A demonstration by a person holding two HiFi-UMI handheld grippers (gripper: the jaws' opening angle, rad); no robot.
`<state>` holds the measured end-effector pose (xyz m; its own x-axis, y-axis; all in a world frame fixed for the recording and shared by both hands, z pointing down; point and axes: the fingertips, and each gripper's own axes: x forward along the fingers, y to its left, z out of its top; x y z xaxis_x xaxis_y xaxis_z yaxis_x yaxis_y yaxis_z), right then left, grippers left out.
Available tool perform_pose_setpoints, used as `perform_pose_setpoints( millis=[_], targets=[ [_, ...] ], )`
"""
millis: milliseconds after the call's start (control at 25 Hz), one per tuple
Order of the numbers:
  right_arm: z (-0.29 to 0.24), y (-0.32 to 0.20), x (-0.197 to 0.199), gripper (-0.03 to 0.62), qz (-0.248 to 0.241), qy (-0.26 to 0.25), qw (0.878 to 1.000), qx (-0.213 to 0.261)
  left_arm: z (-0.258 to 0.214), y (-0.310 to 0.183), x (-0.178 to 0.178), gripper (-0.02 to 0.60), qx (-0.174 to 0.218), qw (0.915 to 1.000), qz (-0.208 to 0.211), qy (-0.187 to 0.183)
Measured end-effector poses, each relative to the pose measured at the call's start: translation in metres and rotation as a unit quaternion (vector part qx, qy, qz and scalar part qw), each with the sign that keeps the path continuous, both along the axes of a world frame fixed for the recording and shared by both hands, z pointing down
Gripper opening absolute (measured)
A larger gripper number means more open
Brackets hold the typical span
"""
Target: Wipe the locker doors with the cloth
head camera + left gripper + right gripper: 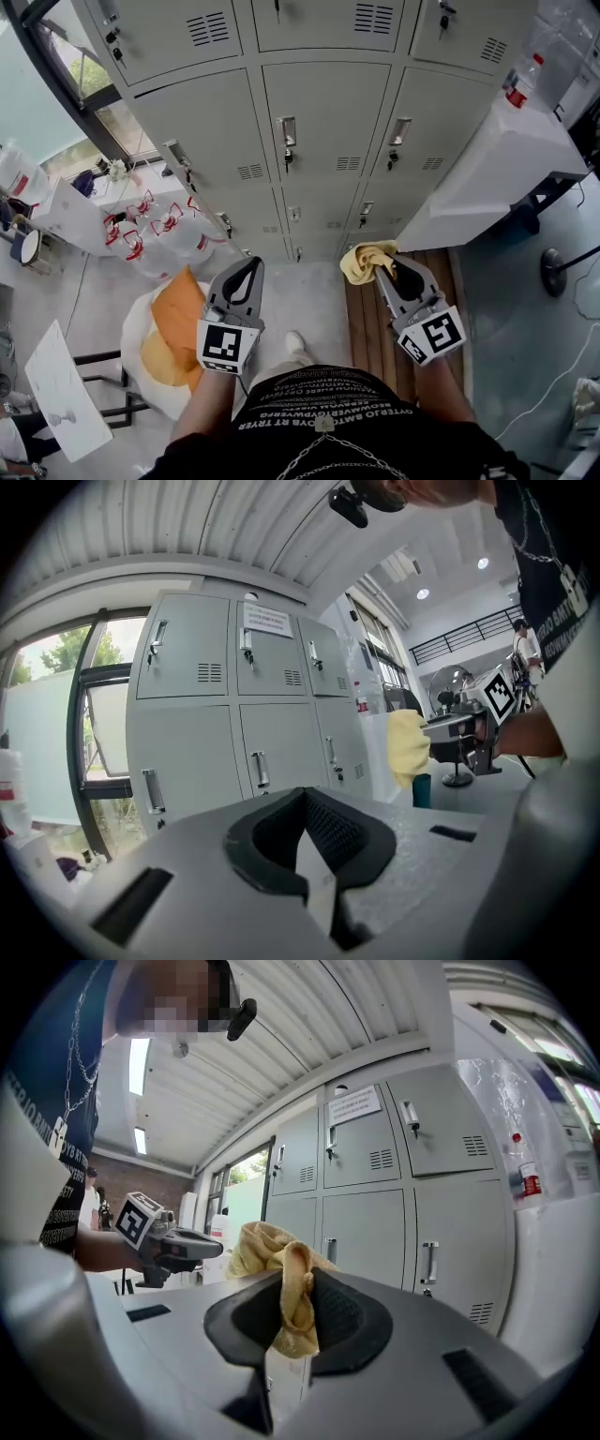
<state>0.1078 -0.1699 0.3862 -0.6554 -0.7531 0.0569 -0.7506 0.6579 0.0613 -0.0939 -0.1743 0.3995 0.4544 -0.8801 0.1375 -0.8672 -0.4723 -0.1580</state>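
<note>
Head view: the right gripper [382,269] held the yellow cloth [364,259] short of the grey locker doors [328,122], apart from them, and the left gripper [249,266] was level beside it. Wiping looked not yet begun; the next move would call for carrying the cloth forward flat onto a door.

Left gripper view: its jaws were together with nothing between them, the cloth well off to the right.

Right gripper view: the jaws were clamped on a fold of cloth, the rest bunched above them.
</note>
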Motion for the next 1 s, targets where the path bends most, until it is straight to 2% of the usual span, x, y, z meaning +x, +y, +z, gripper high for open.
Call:
perform_pose_setpoints(
  millis=[240,440,600,1000],
  targets=[
    [-0.001,-0.028,-0.012,0.055,0.003,0.002,1.0,0.0,0.0,-0.028,-0.007,0.005,0.005,1.0,0.008,-0.002],
    [-0.002,-0.045,-0.023,0.054,0.011,0.004,1.0,-0.002,0.0,-0.046,-0.015,0.005,0.019,0.9992,0.023,-0.026],
    [-0.004,-0.058,-0.033,0.054,0.018,0.008,1.0,0.0,-0.001,-0.064,-0.024,0.005,0.026,0.9988,0.034,-0.024],
    [-0.011,-0.09,-0.074,0.055,0.022,0.015,1.0,0.005,0.006,-0.097,-0.057,0.005,0.01,0.9987,0.05,0.003]
  ],
)
